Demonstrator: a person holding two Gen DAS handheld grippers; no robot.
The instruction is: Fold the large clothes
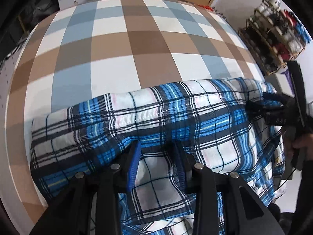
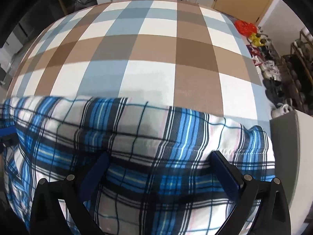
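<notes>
Nearest the lens, the left gripper [image 1: 156,156] has its fingers [image 1: 133,164] narrowly parted around a raised fold of the plaid shirt [image 1: 176,117], seemingly pinching it. The shirt lies bunched across the near edge of the checked bed [image 1: 117,49]. Further right, the right gripper [image 2: 158,168] has its fingers spread wide over the cloth; whether they grip is unclear. Folding looks early: no flat fold shows, and smoothing remains.
</notes>
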